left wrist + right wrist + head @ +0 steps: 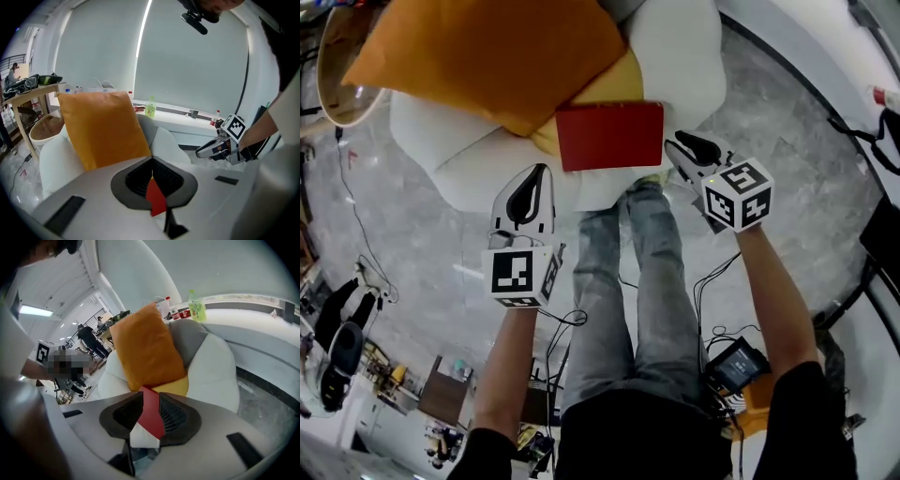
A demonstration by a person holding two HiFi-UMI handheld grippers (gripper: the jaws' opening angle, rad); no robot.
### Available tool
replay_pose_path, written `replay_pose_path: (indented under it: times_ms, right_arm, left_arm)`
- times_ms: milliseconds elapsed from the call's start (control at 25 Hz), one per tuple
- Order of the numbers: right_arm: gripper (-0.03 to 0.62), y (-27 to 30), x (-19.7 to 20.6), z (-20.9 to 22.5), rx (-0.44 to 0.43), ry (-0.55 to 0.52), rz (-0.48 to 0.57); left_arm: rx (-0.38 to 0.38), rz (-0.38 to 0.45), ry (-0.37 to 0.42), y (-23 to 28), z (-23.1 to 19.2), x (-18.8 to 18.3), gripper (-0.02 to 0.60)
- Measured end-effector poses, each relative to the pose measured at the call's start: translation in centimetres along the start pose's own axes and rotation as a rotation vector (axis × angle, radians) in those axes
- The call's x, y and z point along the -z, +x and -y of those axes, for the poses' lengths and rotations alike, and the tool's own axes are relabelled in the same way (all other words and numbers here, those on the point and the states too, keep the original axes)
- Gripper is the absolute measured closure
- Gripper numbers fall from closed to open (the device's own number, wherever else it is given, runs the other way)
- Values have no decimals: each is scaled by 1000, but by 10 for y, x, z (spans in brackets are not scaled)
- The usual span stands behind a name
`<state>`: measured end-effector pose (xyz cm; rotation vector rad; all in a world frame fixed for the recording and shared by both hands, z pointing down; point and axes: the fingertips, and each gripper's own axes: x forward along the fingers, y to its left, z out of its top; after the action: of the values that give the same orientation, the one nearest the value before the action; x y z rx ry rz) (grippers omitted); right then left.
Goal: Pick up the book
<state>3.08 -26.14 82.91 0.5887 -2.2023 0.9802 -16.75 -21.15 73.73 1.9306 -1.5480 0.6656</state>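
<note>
Nothing lifted yet. Left gripper (536,180) has its fingers pressed together, empty, near the book's left corner. Right gripper (682,148) has its fingers partly spread, pinching nothing, just beside the book's right end. Book (609,135) lies flat at the front of the white armchair (684,56) seat, against the yellow cushion (614,89), with the orange pillow (478,52) beyond. Long axis runs left-right, long edge facing the person. Grasp and lift remain.
</note>
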Motion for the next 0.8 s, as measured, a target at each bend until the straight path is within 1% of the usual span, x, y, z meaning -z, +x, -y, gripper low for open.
replay_pose_path:
  times_ms: [280, 400, 520, 720, 800]
  right_arm:
    - [442, 26, 47, 26, 19, 118, -55]
    - [417, 40, 66, 40, 10, 160, -69]
    - [408, 52, 83, 53, 9, 192, -88]
    - [390, 83, 115, 73, 7, 221, -135]
    - [383, 92, 129, 81, 5, 238, -153]
  left_arm:
    - [21, -65, 4, 26, 2, 41, 568]
    - [37, -88, 22, 39, 8, 57, 568]
    - [61, -109, 29, 54, 13, 72, 568]
    - [62, -112, 28, 72, 14, 88, 568]
    - [66, -126, 24, 79, 15, 98, 568]
